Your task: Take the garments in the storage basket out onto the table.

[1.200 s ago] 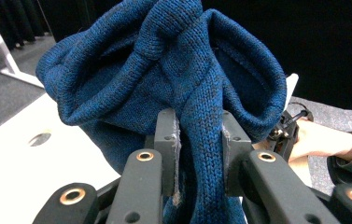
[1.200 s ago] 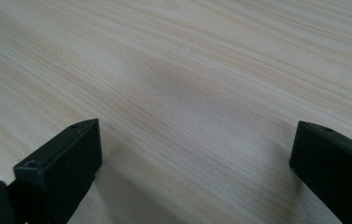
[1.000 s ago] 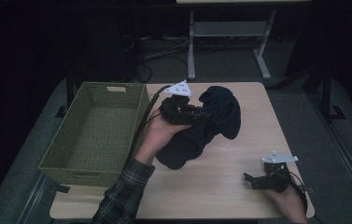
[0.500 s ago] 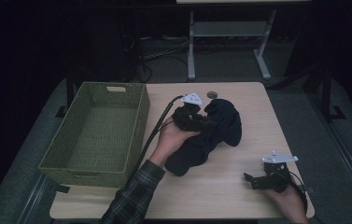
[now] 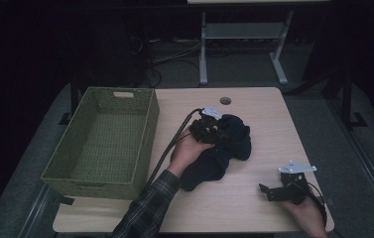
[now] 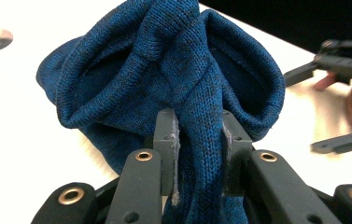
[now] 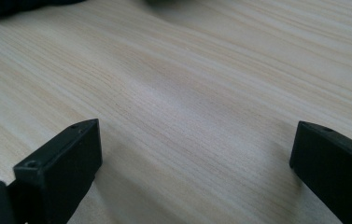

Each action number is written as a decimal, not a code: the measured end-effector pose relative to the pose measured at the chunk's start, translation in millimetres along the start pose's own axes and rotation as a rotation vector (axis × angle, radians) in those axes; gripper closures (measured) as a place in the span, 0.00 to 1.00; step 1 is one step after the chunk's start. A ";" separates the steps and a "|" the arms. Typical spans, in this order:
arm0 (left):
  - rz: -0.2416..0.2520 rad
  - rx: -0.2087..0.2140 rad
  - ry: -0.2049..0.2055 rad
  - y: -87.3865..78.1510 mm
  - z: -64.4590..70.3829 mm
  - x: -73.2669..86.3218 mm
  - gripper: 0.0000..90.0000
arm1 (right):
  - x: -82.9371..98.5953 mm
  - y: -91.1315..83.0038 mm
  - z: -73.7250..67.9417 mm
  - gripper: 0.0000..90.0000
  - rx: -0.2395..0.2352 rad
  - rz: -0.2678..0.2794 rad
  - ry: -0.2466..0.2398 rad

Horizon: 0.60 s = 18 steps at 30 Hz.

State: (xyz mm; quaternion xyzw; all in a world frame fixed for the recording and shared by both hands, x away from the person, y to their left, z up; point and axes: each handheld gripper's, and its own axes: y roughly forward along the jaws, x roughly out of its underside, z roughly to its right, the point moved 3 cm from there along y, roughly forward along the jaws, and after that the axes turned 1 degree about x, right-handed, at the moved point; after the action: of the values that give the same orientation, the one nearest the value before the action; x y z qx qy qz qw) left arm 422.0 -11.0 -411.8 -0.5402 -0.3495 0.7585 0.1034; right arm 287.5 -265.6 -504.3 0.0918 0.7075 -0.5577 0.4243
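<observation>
- Left gripper (image 6: 197, 140) has its jaws clamped on a fold of the blue knit garment (image 6: 164, 79), now dragged back toward the table's middle, nearer the person.
- Green basket (image 5: 102, 144) sits just beside it; the drop there looks next.
- Right gripper (image 7: 192, 154) rests wide open, holding nothing, on the table (image 7: 201, 70).

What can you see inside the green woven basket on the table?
The green woven basket holds nothing on its visible woven floor. Its near wall hides the strip of floor just behind it. The blue knitted garment lies outside, clamped by the left gripper.
</observation>
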 end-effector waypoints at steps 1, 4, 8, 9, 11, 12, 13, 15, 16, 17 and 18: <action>-0.019 -0.006 -0.005 4.3 -2.7 2.7 0.81 | 0.0 0.1 0.1 0.02 0.000 0.000 -0.001; -0.026 -0.010 -0.015 8.5 -5.6 5.5 0.80 | 0.0 0.0 0.0 0.02 0.000 0.000 0.000; -0.046 -0.029 -0.023 14.9 -11.5 11.3 0.80 | 0.0 0.0 0.0 0.02 0.000 0.000 -0.001; -0.053 -0.035 -0.033 18.3 -14.8 15.4 0.80 | 0.0 0.0 -0.1 0.02 -0.002 0.001 0.001; -0.046 -0.033 -0.044 20.6 -17.7 19.3 0.79 | 0.0 0.1 0.0 0.02 -0.001 0.001 -0.001; -0.046 -0.033 -0.044 20.6 -17.7 19.3 0.78 | 0.0 0.1 0.0 0.02 -0.001 0.001 -0.001; -0.043 -0.035 -0.051 21.9 -19.7 21.4 0.77 | 0.0 0.1 -0.1 0.02 -0.001 0.001 0.001; -0.042 -0.038 -0.052 22.3 -20.5 21.8 0.76 | 0.0 0.1 -0.1 0.02 -0.001 0.001 0.001; -0.042 -0.038 -0.052 22.3 -20.5 21.8 0.75 | 0.0 0.1 -0.1 0.02 -0.001 0.001 0.001; -0.041 -0.041 -0.050 22.0 -20.7 21.6 0.75 | -0.1 0.1 -0.1 0.02 -0.001 0.001 0.001; -0.041 -0.046 -0.048 21.8 -20.7 21.5 0.73 | 0.0 0.1 -0.1 0.02 -0.001 0.001 0.001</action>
State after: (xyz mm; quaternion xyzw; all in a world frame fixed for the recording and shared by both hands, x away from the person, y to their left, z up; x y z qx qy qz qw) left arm 436.8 -6.8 -445.4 -0.5166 -0.3803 0.7608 0.0981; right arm 287.5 -265.5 -504.4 0.0922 0.7080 -0.5569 0.4244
